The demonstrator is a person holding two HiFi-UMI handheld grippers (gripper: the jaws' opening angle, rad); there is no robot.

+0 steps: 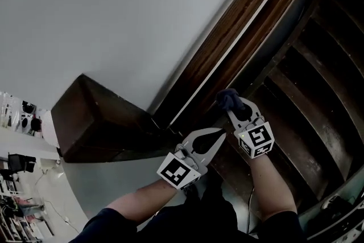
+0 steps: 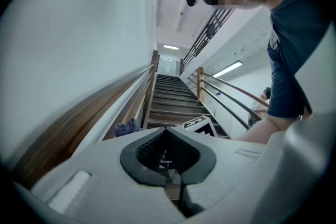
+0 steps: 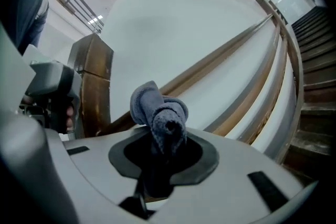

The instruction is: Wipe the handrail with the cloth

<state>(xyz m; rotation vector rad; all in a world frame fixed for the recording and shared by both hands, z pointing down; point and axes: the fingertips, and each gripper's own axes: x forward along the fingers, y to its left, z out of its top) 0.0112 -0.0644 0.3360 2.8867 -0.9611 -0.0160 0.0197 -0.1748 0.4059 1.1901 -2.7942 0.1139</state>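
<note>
The right gripper (image 1: 232, 107) pinches the blue cloth (image 3: 157, 110) by the handrail (image 1: 244, 25); the left gripper (image 1: 220, 131) is closed.

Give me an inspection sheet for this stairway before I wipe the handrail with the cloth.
Surface: wooden handrail runs up along the white wall; contact with the cloth unclear.
Job's things: blue-grey cloth, bunched.
Clutter: small items on the lower floor, too small to name.
Grippers: right gripper shut on cloth; left gripper shut, empty.
Cables: thin cable by the right forearm.
Surroundings: stairs, dark newel post, opposite railing.
</note>
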